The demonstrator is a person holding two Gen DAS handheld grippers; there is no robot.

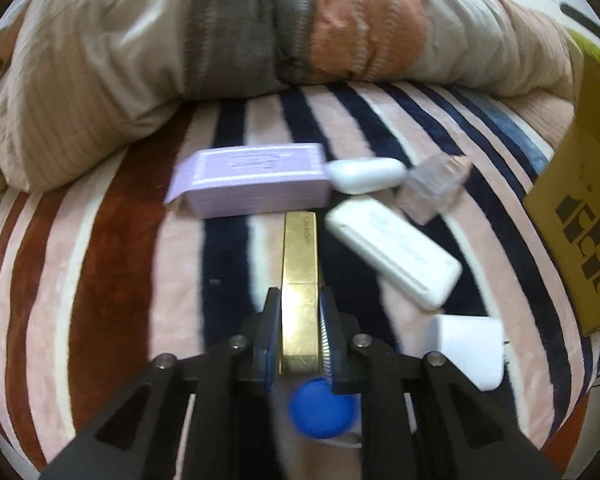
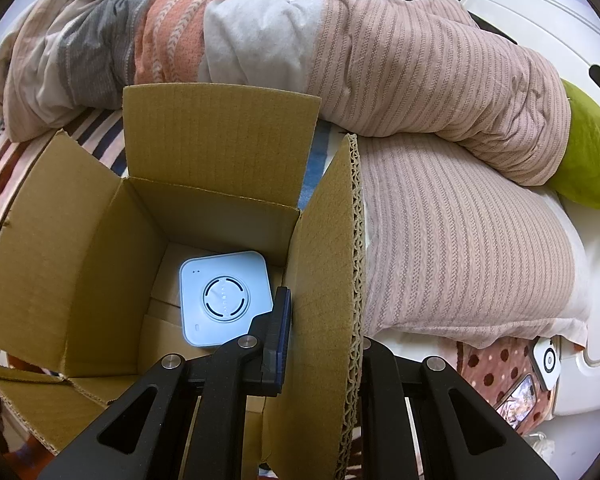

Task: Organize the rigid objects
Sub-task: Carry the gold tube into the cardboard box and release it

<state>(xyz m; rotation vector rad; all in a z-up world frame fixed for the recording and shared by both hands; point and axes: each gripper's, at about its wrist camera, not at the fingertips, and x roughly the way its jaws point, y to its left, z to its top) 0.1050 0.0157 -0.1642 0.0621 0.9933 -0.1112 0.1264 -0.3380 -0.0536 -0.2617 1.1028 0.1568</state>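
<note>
Jaws of the left gripper (image 1: 300,320) clamp the gold bar-shaped case (image 1: 300,276); lift it straight up, clear of the lavender box (image 1: 256,180), while the right gripper (image 2: 320,320) pinches the cardboard box flap (image 2: 324,280) open.

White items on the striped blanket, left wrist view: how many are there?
3. An oval case beside the purple box, a long flat case right of the gold bar, a block nearest. More may be hidden.

One gold bar-shaped case (image 1: 300,280), one lilac box (image 1: 256,180), three white cases (image 1: 392,248), one clear bottle (image 1: 432,188), one blue cap (image 1: 320,408), one cardboard box (image 2: 76,248), one white square device (image 2: 224,296)
</note>
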